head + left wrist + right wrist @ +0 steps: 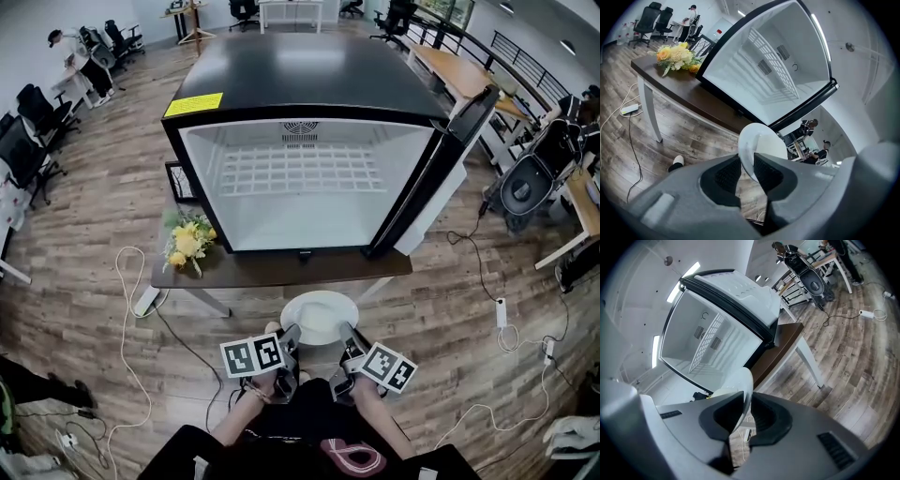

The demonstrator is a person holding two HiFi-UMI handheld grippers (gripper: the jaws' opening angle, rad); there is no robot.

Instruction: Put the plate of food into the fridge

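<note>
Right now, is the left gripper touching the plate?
Touching. In the left gripper view, the rim of the plate sits pinched between the pads of the left gripper.

Wood-plank floor (pixel 94 234), brown table (pixel 281 267) (flowers (pixel 187 241) on it), office chairs (pixel 28 141)

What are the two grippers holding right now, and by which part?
A white plate, held by both: the left gripper clamps its left rim, the right gripper its right rim.

Open office: swivel chairs (pixel 26 142), long desks (pixel 457 71)
</note>
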